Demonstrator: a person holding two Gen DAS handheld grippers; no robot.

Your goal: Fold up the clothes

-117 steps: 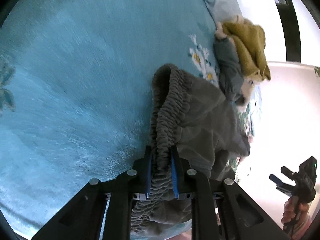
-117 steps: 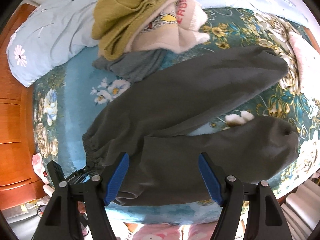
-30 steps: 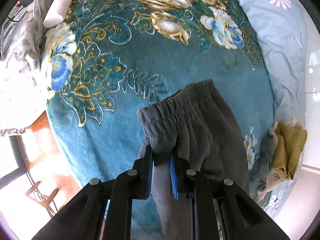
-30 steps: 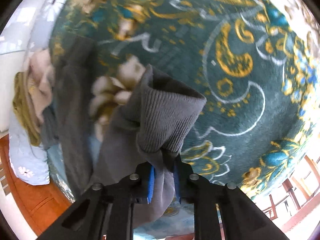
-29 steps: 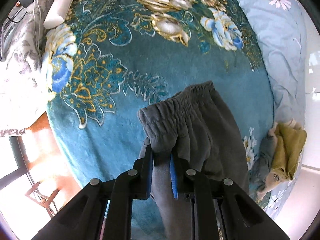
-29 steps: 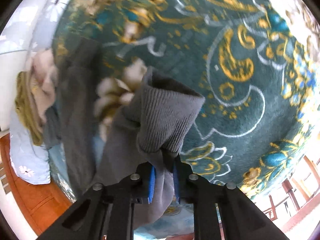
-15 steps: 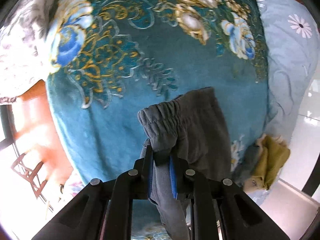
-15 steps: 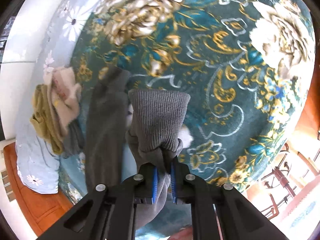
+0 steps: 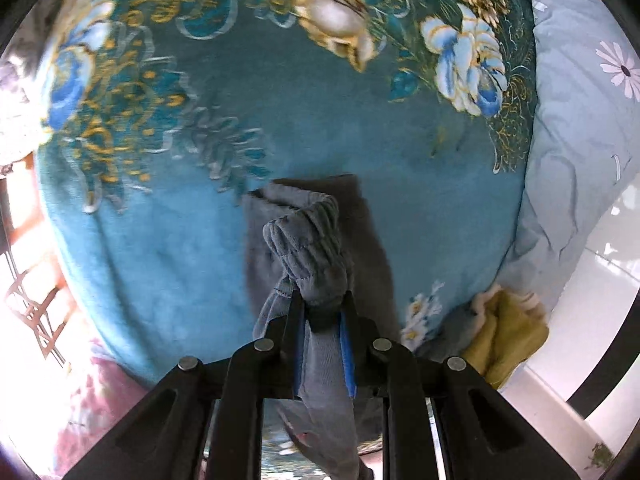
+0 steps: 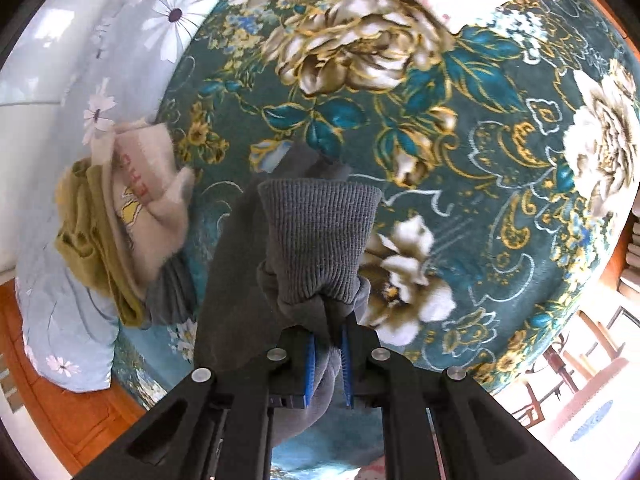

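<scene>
Left wrist view looks down on the left gripper [image 9: 322, 312], its blue-padded fingers clamped on the gathered elastic waistband of the grey sweatpants [image 9: 316, 256]. The fabric bunches just ahead of the fingertips and hangs down behind them, while more of the garment trails forward onto the teal floral blanket [image 9: 160, 240] — lifted at the grip, resting on the bed beyond it.

From the right wrist camera, the right gripper [image 10: 328, 344] is pinched tight on the ribbed ankle cuff [image 10: 320, 240] of one leg, the cuff standing up straight ahead of its tips. To its left and ahead, the other leg runs away as a dark band toward the heap of other clothes [image 10: 116, 232] — mustard and beige pieces against the pale daisy-print pillow [image 10: 64, 332].

So the trousers' long axis runs between the two grippers, waist at the left one, cuff at the right. My guess is that the leg in hand is to be brought across onto its twin; the right gripper is the nearer one.
</scene>
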